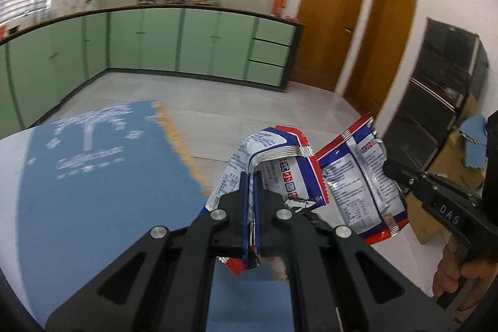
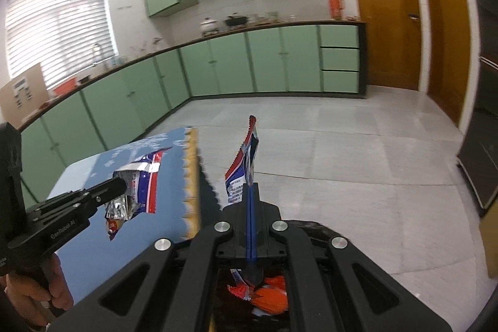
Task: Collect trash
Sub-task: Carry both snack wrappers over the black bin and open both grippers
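The left gripper (image 1: 251,176) is clenched on 1 crumpled wrapper (image 1: 274,164), held over the blue cloth's (image 1: 93,176) fringed edge; at 3 o'clock of it, the right gripper (image 2: 251,187) is clamped on a 2nd wrapper (image 2: 246,164), edge-on above the tiled floor (image 2: 358,145), green cabinets (image 2: 236,64) at 12 o'clock

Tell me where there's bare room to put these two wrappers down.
The blue tablecloth looks bare from its printed white design to its scalloped yellow edge. The tiled floor between that edge and the green cabinets is open too. It is crowded only between the left gripper and right gripper, each shut on a wrapper.
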Demonstrator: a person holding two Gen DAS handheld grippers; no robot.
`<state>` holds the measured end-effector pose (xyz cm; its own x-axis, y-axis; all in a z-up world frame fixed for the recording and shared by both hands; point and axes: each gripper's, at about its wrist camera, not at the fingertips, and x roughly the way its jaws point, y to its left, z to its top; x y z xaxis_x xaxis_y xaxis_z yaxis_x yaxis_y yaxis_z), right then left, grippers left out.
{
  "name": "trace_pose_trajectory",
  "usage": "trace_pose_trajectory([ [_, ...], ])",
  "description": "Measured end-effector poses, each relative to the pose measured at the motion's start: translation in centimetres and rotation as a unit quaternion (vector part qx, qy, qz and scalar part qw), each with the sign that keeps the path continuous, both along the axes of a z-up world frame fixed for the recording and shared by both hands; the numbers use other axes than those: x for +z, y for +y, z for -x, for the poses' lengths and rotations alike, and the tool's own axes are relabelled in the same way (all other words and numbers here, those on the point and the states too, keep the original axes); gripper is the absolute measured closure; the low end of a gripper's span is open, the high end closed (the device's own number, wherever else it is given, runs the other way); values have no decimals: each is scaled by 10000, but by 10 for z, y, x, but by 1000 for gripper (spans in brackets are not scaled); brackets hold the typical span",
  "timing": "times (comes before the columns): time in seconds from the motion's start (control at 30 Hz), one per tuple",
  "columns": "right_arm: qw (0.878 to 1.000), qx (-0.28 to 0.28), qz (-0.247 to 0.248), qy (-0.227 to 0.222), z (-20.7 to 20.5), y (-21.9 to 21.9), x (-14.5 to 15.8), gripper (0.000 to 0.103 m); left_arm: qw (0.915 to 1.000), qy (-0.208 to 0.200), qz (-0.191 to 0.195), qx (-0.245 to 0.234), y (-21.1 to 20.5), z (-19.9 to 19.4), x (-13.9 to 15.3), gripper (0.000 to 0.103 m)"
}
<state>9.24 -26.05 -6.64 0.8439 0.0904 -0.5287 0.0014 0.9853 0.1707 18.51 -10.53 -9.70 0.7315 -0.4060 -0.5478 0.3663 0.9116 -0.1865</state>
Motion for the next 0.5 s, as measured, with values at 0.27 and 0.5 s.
trace_pose_trajectory([
  [0.27,9980,-570,34,284,2,-56,-32,103,9981,106,13,-599,-73,-18,-22,101],
  [0.5,9948,-859,-2,545,-2,-76,-61,103,9948,490,5,-891,-109,-39,-59,100],
])
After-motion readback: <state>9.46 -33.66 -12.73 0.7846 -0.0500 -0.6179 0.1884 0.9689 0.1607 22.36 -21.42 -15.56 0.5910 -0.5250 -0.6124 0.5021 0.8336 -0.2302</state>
